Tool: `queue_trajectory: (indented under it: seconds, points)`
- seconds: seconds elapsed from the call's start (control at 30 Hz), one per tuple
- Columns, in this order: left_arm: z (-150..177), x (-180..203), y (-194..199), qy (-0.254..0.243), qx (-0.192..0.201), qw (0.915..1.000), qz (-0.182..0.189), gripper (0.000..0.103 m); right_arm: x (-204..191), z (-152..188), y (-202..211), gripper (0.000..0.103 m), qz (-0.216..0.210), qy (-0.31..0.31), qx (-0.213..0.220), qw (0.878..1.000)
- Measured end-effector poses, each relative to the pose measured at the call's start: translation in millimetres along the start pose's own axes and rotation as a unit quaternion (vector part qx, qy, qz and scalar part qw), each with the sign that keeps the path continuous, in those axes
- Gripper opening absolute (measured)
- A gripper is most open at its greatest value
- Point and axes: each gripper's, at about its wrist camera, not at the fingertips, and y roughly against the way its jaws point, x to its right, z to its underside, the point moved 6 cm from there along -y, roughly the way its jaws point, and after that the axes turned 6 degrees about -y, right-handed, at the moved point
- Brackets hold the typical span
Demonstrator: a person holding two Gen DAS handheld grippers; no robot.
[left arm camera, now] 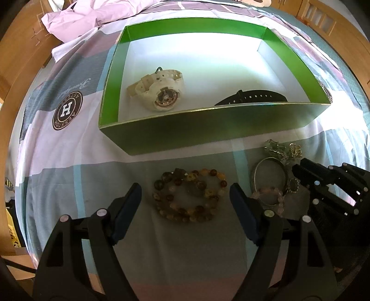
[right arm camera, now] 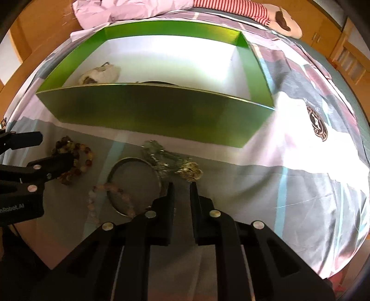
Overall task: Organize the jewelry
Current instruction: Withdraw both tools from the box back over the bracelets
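A green box [left arm camera: 208, 129] [right arm camera: 150, 111] with a white floor sits on the patchwork bed sheet. It holds a white watch [left arm camera: 159, 90] [right arm camera: 99, 74] and a black watch strap [left arm camera: 252, 97]. In front of the box, my left gripper [left arm camera: 185, 187] [right arm camera: 54, 150] stands open, one finger on each side of an amber bead bracelet [left arm camera: 178, 176] [right arm camera: 69, 148]. To the right lie a metal bangle [left arm camera: 256, 171] [right arm camera: 129, 159], a pink bead bracelet [left arm camera: 268, 191] [right arm camera: 122, 194] and a glittery jewelry cluster [left arm camera: 282, 150] [right arm camera: 171, 162]. My right gripper [right arm camera: 182, 185] [left arm camera: 298, 171] has a narrow gap, with its tips at the cluster's near edge. Whether it pinches anything is hidden.
A crumpled pink cloth [left arm camera: 81, 18] [right arm camera: 129, 9] lies behind the box. A red-and-white striped item [right arm camera: 231, 7] lies at the far right. Wooden furniture [left arm camera: 18, 58] borders the bed. A round brown logo [left arm camera: 67, 110] marks the sheet left of the box.
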Motion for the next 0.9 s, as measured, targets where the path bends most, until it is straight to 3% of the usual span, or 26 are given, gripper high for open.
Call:
queue_trajectory:
  seconds: [0.1,0.17,0.3,0.4,0.47,0.53,0.63,0.9]
  points:
    - [0,1,0,-0.003,0.000,1.0000,0.000,0.080,9,3,3,0.014,-0.006,-0.013,-0.001,1.000]
    - [0,2,-1,-0.004,-0.001,1.0000,-0.001,0.080,10,3,4,0.021,-0.008,-0.017,0.001,1.000]
    - [1,2,0,-0.003,-0.001,1.0000,-0.002,0.081,6,2,6,0.045,-0.009,-0.016,0.010,1.000]
    - [1,-1,0,0.003,0.000,1.0000,0.000,0.081,-2,0,2,0.048,-0.011,-0.007,0.010,1.000]
    - [1,-6,1,0.009,0.002,1.0000,0.002,0.081,-4,3,1,0.044,-0.018,0.000,0.004,1.000]
    - [0,-9,1,0.015,0.002,0.9999,0.004,0.081,-5,4,0,0.029,-0.019,0.003,0.002,1.000]
    - [1,-9,1,0.011,0.001,0.9999,0.003,0.081,-6,4,0,0.013,-0.029,0.001,0.000,1.000]
    - [1,-15,4,0.019,0.004,0.9998,0.007,0.081,11,2,9,0.007,-0.014,-0.015,0.008,1.000]
